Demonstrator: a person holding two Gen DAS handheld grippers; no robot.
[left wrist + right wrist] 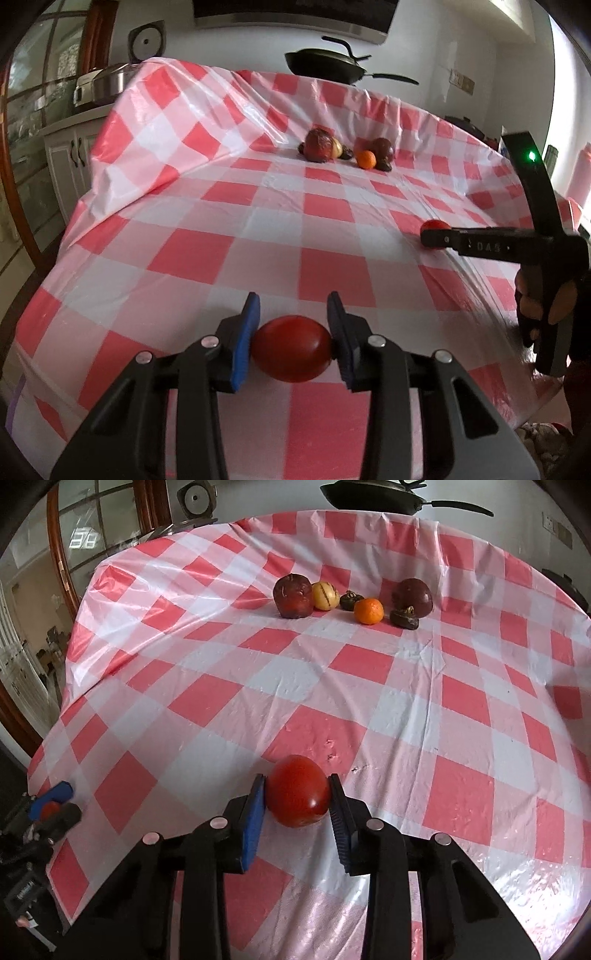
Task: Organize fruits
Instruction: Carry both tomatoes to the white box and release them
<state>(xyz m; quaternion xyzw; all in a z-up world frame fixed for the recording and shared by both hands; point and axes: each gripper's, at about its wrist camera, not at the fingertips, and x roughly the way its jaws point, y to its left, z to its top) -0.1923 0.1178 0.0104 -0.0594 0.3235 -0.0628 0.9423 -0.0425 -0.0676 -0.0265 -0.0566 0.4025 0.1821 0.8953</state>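
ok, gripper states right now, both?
Left gripper: shut on a red tomato.
Right gripper: shut on another red tomato.

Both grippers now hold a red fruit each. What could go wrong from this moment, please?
1. The left gripper pinches its red fruit only at two narrow sides; being round and smooth, it may slip out when lifted.
2. The right gripper squeezes its own red fruit the same way; it looks soft, so it may bruise.
3. The fruit group at the back sits tight together; adding one could knock the small orange rolling.
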